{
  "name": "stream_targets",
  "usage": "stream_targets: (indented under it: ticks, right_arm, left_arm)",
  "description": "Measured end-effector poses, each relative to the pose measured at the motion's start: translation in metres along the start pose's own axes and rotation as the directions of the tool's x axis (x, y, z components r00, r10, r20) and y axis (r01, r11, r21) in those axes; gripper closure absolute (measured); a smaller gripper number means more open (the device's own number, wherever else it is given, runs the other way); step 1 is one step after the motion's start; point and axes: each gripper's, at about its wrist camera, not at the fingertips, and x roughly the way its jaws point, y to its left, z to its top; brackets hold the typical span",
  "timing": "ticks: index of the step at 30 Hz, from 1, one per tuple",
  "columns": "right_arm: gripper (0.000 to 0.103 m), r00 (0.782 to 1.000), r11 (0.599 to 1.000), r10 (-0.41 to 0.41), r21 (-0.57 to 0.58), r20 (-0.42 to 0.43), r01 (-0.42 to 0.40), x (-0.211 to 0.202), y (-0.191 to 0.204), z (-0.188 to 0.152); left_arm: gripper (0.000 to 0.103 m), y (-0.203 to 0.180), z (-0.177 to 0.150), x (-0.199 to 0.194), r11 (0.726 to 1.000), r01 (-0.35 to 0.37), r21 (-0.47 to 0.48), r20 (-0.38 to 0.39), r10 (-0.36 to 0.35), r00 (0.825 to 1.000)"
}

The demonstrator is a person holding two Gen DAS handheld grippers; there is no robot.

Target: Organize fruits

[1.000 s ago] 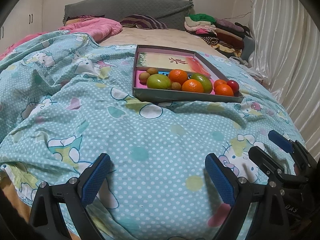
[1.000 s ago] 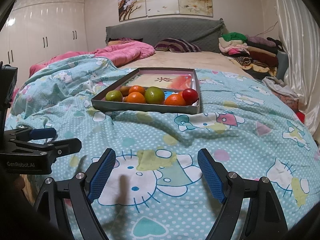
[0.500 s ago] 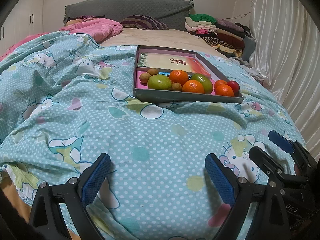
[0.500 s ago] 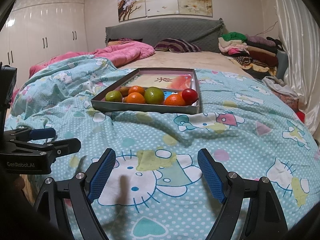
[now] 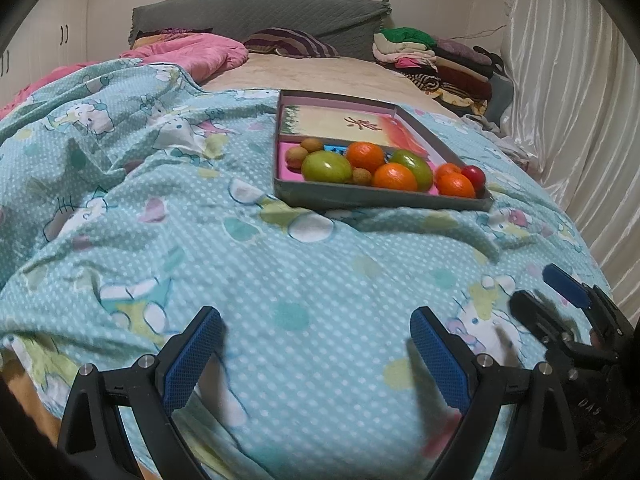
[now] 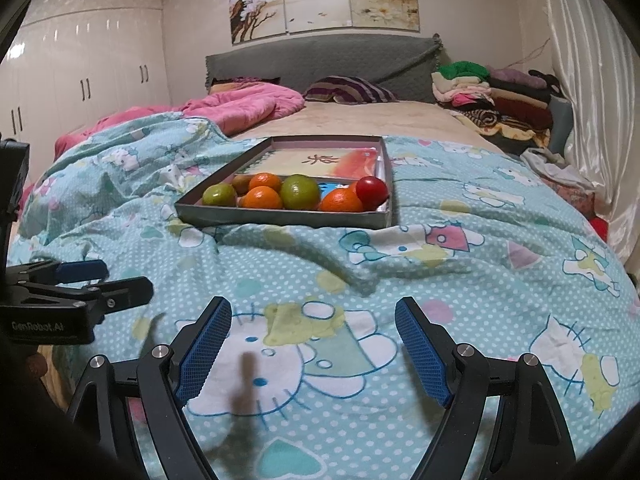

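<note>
A shallow grey tray [image 5: 384, 199] [image 6: 280, 216] lies on the bed ahead of both grippers. Its near compartment holds green fruits [image 5: 326, 167] [image 6: 300, 192], oranges [image 5: 395, 177] [image 6: 262, 199], small brown fruits [image 5: 297, 156] and a red one [image 5: 474, 176] [image 6: 372, 192]. The far compartment holds a printed card [image 5: 344, 122]. My left gripper [image 5: 316, 344] hangs open over the quilt, well short of the tray, nothing between its fingers. My right gripper [image 6: 312, 340] is likewise open and empty. Each gripper shows at the edge of the other's view.
A teal cartoon-print quilt [image 5: 200, 220] covers the near bed. A pink blanket [image 6: 248, 108] lies at the back left, folded clothes [image 6: 492, 96] are piled at the back right. A curtain [image 5: 580, 100] runs along the right, wardrobes [image 6: 80, 80] stand left.
</note>
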Motion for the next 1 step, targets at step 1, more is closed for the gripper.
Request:
stream_targets:
  ticks: [1]
  right_arm:
    - [0.018, 1.0, 1.0, -0.005, 0.008, 0.0, 0.005, 0.0009, -0.0035, 0.0018]
  left_arm:
    - [0.007, 0.0047, 0.0042, 0.001, 1.0, -0.014, -0.007, 0.007, 0.014, 1.0]
